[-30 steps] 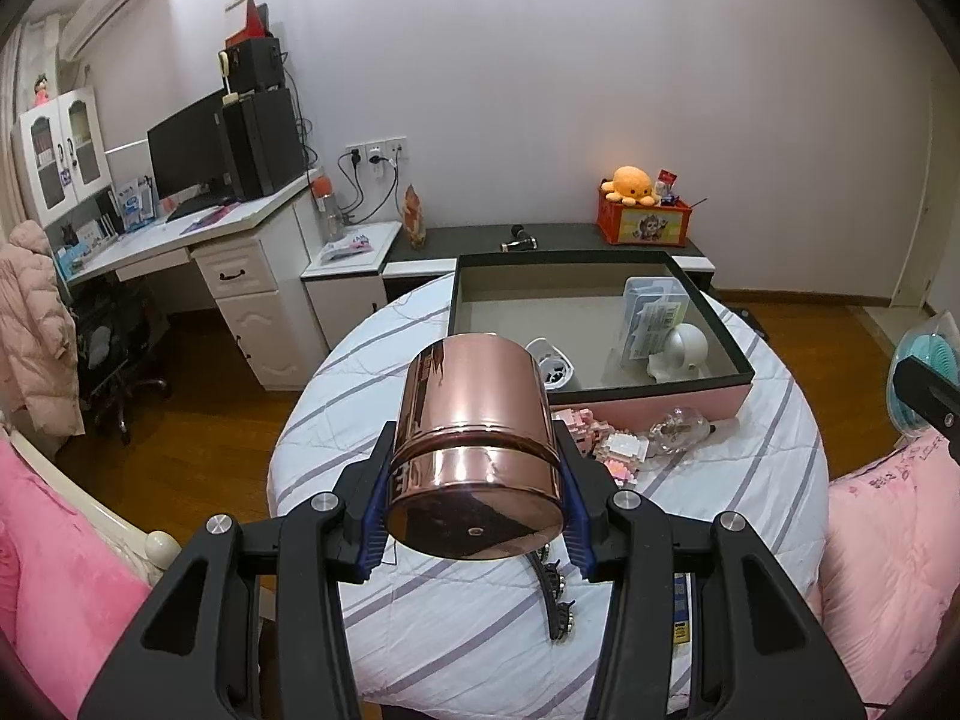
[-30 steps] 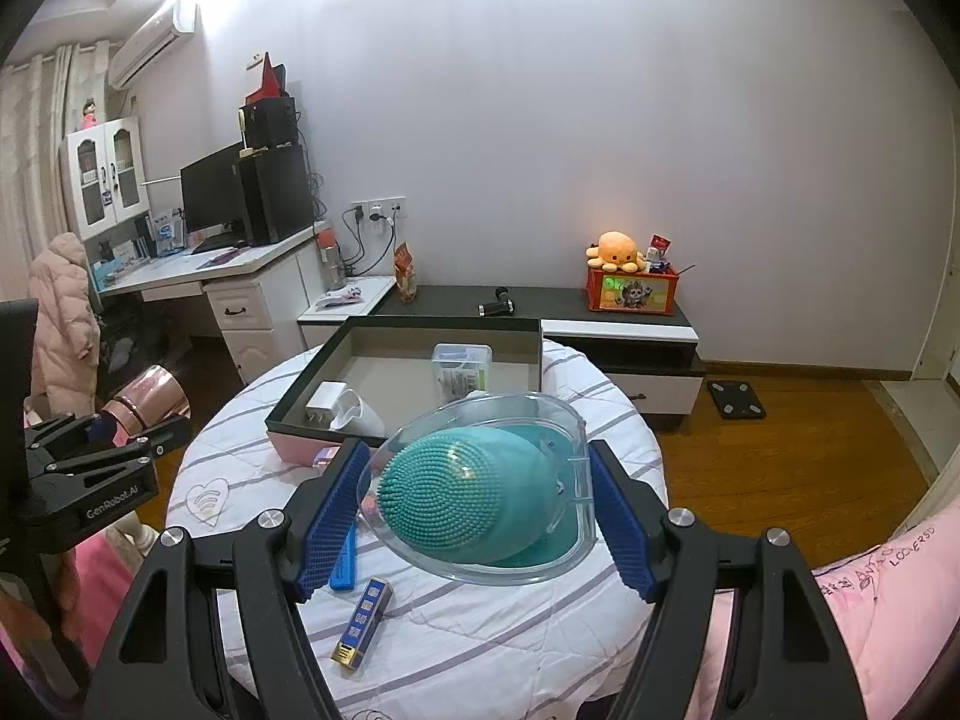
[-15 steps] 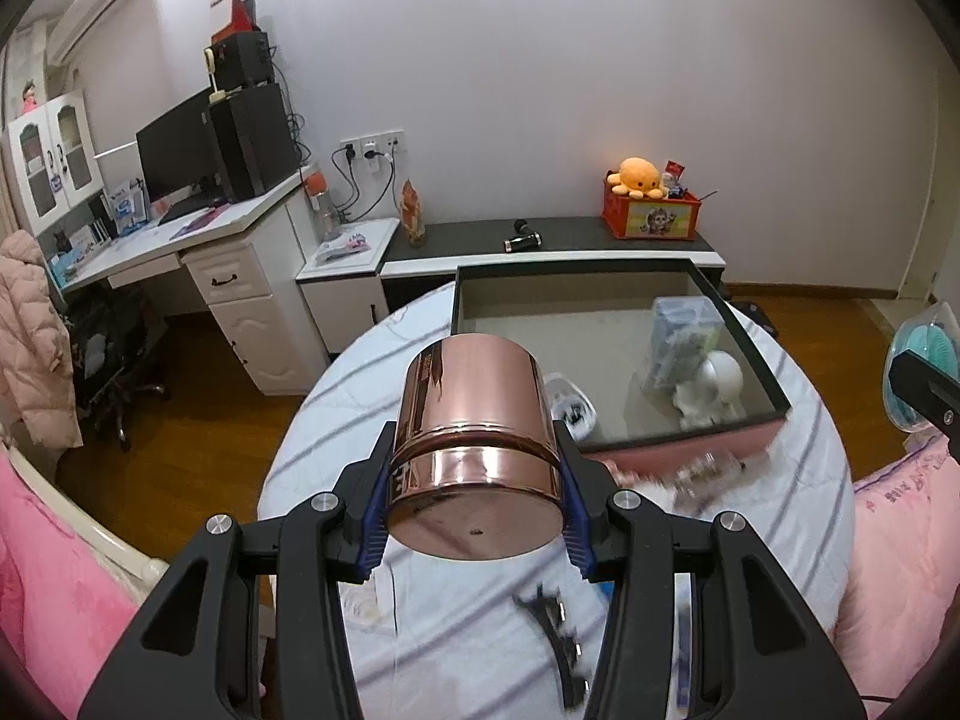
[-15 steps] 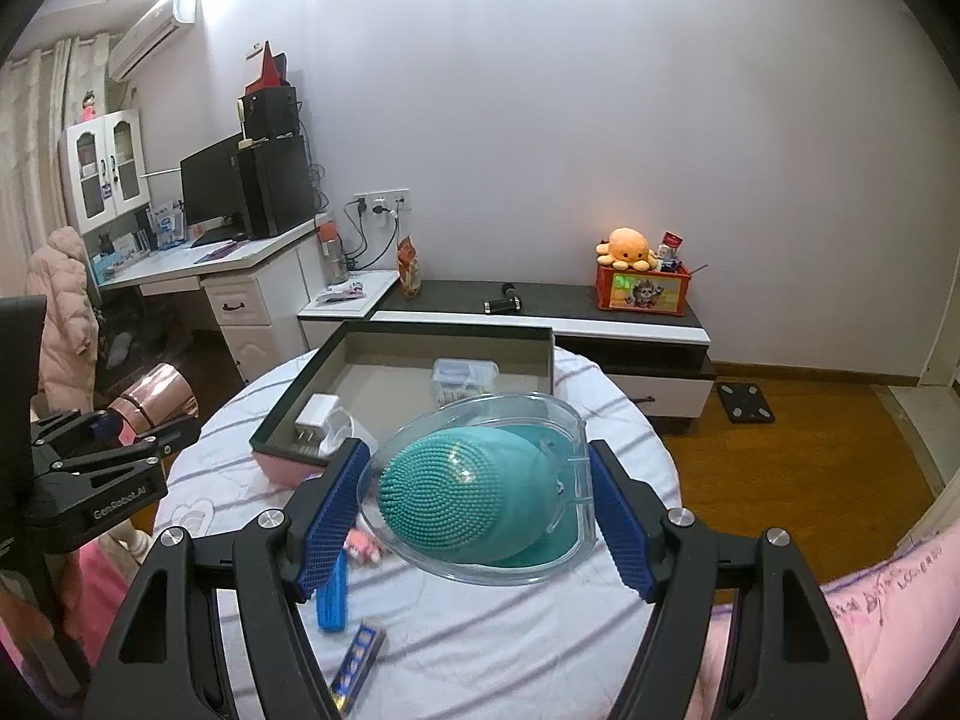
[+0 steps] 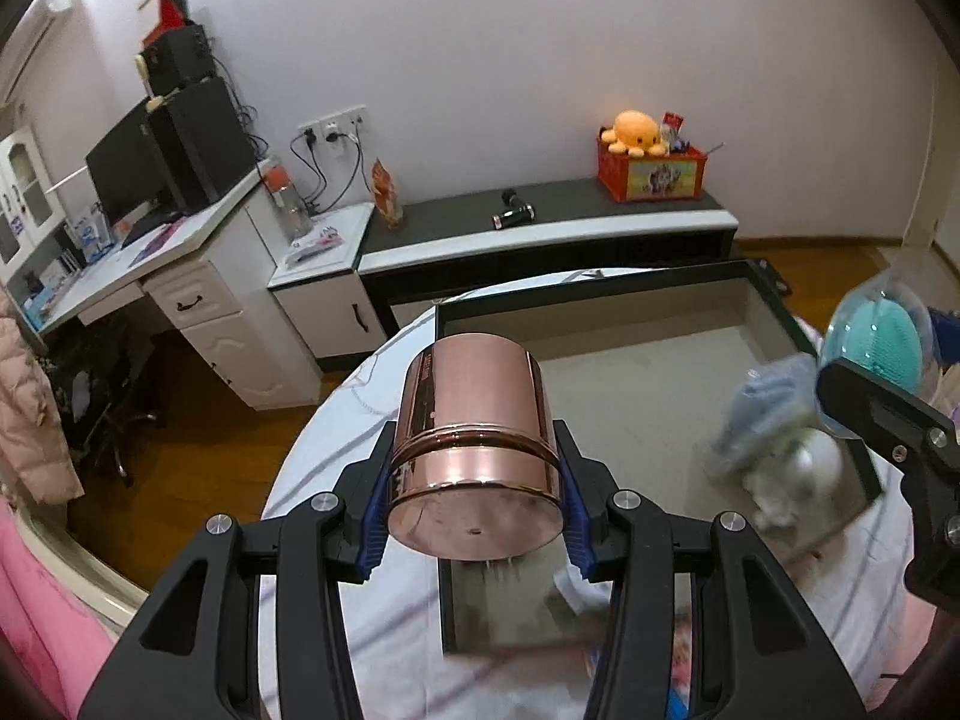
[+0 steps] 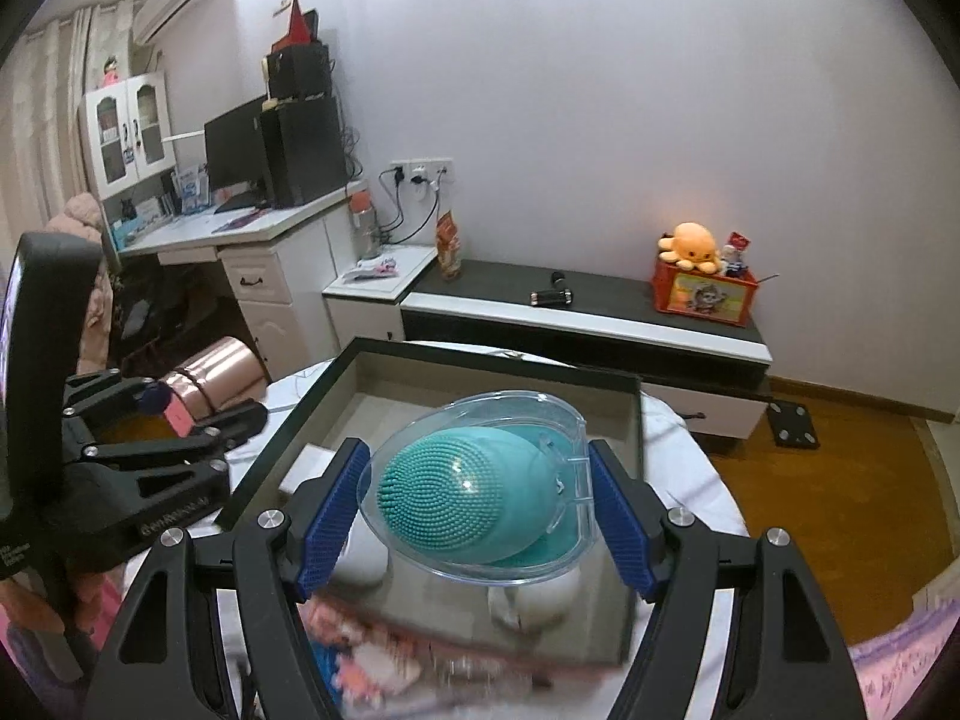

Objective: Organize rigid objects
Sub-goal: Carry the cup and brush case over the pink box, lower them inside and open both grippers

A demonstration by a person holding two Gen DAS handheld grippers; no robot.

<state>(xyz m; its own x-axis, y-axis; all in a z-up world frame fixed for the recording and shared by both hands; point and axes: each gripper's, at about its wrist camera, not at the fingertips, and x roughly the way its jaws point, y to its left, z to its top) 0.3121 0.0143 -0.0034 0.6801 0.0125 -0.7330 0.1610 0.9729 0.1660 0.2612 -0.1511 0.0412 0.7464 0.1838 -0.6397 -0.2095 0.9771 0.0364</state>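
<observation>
Left gripper (image 5: pixel 474 519): blue pads clamped on the sides of a shiny rose-gold metal cylinder tin (image 5: pixel 474 456), lying on its side, flat end toward the camera. Grip looks square, no visible slip.

Right gripper (image 6: pixel 477 507): jaws set wide, pads pressed on the clear plastic oval case holding a teal silicone bristle brush (image 6: pixel 474 492). Case sits tilted between the pads.

Both loads are in the air over the near part of the shallow dark-rimmed tray with the pink outer wall (image 6: pixel 282 438), which sits on the round table under a white striped cloth (image 5: pixel 336 420).

In the tray: a white rounded gadget (image 5: pixel 810 462) and a blurred clear packet (image 5: pixel 762 402) on the right side; details too smeared to call.

Progress, my read: partway. A few items are boxed and two more are in the carry phase, neither set down. Small pinkish clutter (image 6: pixel 384 654) lies on the cloth in front of the tray, so more pickups remain. Left side of the tray floor looks free for the tin.
</observation>
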